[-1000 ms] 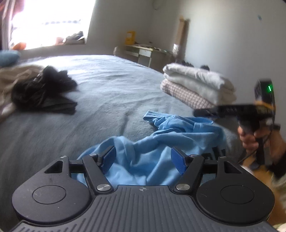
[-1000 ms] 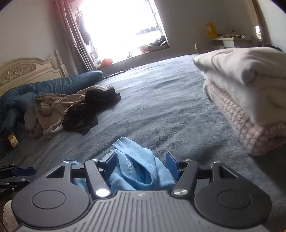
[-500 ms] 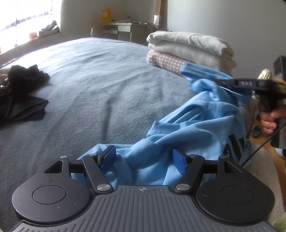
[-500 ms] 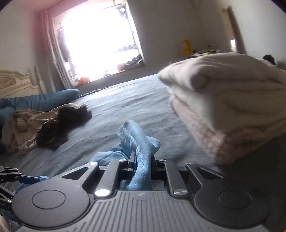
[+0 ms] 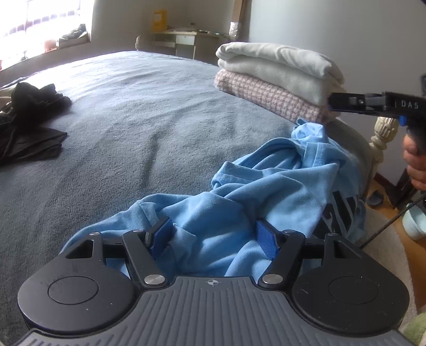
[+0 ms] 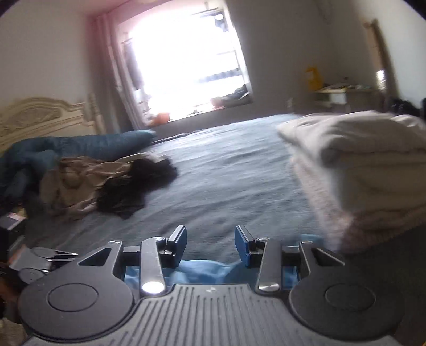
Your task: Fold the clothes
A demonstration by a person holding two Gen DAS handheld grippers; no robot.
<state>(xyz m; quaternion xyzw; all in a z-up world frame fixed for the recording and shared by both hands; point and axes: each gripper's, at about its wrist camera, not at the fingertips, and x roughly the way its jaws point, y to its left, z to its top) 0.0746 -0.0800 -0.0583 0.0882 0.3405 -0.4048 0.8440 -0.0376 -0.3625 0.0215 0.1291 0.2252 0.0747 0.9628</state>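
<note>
Blue shirt (image 5: 266,191) is lying bunched at the bed (image 5: 159,127) edge; both tongs are gaping wide, left (image 5: 213,237) straddling cloth, right (image 6: 210,243) hovering above. Better pinching one hem layer, then spreading flat.

Left tool (image 5: 213,234) held low, jaws spread wide, right tool (image 6: 210,243) raised, jaws apart, gripping nothing

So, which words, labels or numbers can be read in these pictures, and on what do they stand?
"DAS" on the side of the right gripper, white letters; more may be cut off.
Dark print on the blue T-shirt: folded over, not readable.
Yellow box on the desk: too blurred.
</note>
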